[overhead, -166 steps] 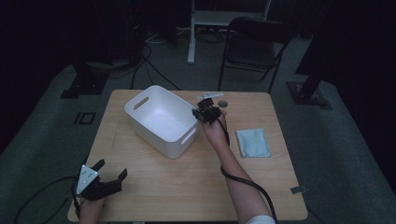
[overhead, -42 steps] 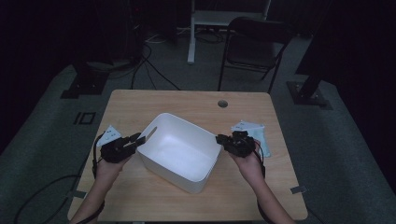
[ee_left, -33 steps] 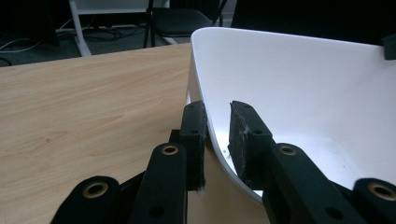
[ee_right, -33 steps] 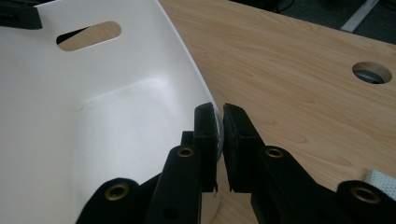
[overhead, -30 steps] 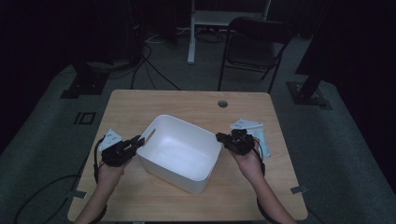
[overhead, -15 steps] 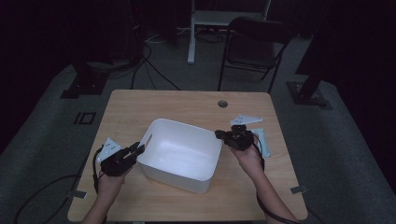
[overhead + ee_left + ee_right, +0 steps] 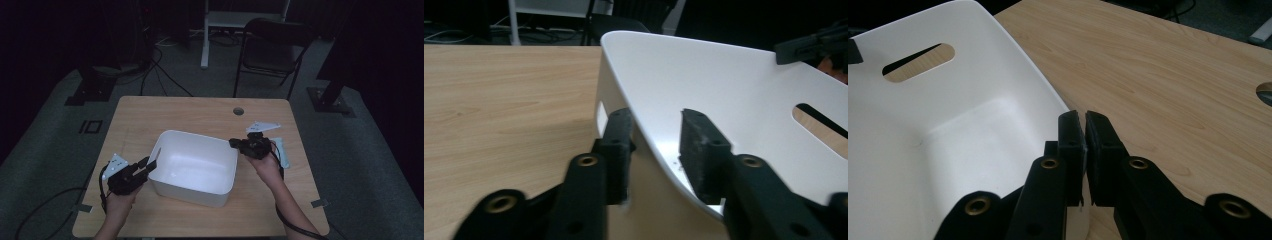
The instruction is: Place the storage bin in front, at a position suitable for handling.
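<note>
While the right gripper [image 7: 1084, 135] stays clamped on the white plastic handled bin's [image 7: 195, 165] rim, the left gripper [image 7: 656, 145], jaws just widening astride the opposite rim, seems to be releasing; next, withdrawing clear of that rim.

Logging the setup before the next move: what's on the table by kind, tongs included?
White bin: 1
Light blue cloth: 1
Tongs, left and right: 2
Total: 4

Room dark, high view dim and grainy. Light falls from above on table [image 7: 200, 112]. White bin [image 7: 197, 165] brightest spot, soft glare inside. Close black jaws blurry in both gripper views. Far background black. Shadows soft.
</note>
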Demonstrator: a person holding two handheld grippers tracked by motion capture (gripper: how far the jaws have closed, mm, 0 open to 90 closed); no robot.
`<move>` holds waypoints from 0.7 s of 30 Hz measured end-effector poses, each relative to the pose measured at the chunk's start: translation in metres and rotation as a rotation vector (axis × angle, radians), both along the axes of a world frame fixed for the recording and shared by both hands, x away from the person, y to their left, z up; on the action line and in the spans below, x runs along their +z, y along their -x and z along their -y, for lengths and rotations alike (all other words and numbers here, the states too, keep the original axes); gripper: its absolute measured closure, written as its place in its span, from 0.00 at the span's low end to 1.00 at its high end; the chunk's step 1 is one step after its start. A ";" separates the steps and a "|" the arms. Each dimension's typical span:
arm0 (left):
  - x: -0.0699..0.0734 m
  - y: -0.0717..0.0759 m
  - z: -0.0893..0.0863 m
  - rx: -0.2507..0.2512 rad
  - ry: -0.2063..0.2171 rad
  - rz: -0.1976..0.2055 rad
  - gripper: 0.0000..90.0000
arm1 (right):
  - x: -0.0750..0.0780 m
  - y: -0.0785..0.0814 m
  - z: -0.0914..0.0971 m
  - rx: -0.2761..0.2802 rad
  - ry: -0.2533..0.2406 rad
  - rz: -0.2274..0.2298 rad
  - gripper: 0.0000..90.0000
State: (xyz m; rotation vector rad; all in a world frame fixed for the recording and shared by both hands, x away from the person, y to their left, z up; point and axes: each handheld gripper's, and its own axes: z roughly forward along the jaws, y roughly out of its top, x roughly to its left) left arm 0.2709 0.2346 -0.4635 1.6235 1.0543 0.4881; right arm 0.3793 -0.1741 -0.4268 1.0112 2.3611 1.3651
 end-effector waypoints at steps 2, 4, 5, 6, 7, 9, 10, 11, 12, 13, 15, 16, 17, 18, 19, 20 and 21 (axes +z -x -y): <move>0.004 -0.001 -0.003 -0.002 0.004 0.013 0.65 | 0.005 0.004 0.004 -0.008 -0.036 0.018 0.85; 0.008 -0.005 -0.007 -0.020 0.014 0.021 0.63 | 0.008 0.006 0.006 -0.019 -0.046 0.026 0.85; 0.010 -0.008 -0.009 -0.028 0.017 0.032 0.63 | 0.011 0.009 0.008 -0.029 -0.052 0.032 0.85; 0.010 -0.008 -0.009 -0.028 0.017 0.032 0.58 | 0.014 0.012 0.010 -0.045 -0.052 0.041 0.84; 0.012 -0.012 -0.013 -0.042 0.014 0.049 0.54 | 0.016 0.016 0.014 -0.056 -0.061 0.042 0.84; 0.017 -0.020 -0.018 -0.039 -0.003 0.088 0.49 | 0.017 0.024 0.017 -0.070 -0.057 0.041 0.82; 0.017 -0.020 -0.018 -0.039 -0.003 0.088 0.49 | 0.017 0.027 0.018 -0.072 -0.056 0.038 0.79; 0.018 -0.023 -0.019 -0.039 -0.009 0.096 0.49 | 0.016 0.031 0.019 -0.077 -0.055 0.038 0.75; 0.019 -0.026 -0.021 -0.042 -0.007 0.106 0.48 | 0.016 0.035 0.021 -0.073 -0.063 0.036 0.72; 0.019 -0.030 -0.022 -0.057 -0.002 0.106 0.48 | 0.016 0.035 0.021 -0.073 -0.063 0.036 0.72; 0.019 -0.039 -0.024 -0.075 0.014 0.097 0.46 | 0.014 0.047 0.023 -0.086 -0.074 0.029 0.64; 0.020 -0.044 -0.024 -0.086 0.020 0.090 0.45 | 0.013 0.051 0.023 -0.087 -0.075 0.025 0.62; 0.020 -0.048 -0.025 -0.094 0.027 0.089 0.45 | 0.013 0.051 0.023 -0.087 -0.075 0.025 0.62; 0.020 -0.052 -0.025 -0.099 0.033 0.085 0.45 | 0.012 0.055 0.022 -0.099 -0.073 0.025 0.60; 0.020 -0.057 -0.026 -0.106 0.048 0.088 0.45 | 0.011 0.058 0.022 -0.104 -0.073 0.022 0.58; 0.020 -0.062 -0.026 -0.122 0.058 0.088 0.45 | 0.009 0.062 0.022 -0.109 -0.079 0.014 0.57; 0.021 -0.066 -0.026 -0.128 0.053 0.089 0.45 | 0.008 0.066 0.022 -0.121 -0.085 0.005 0.56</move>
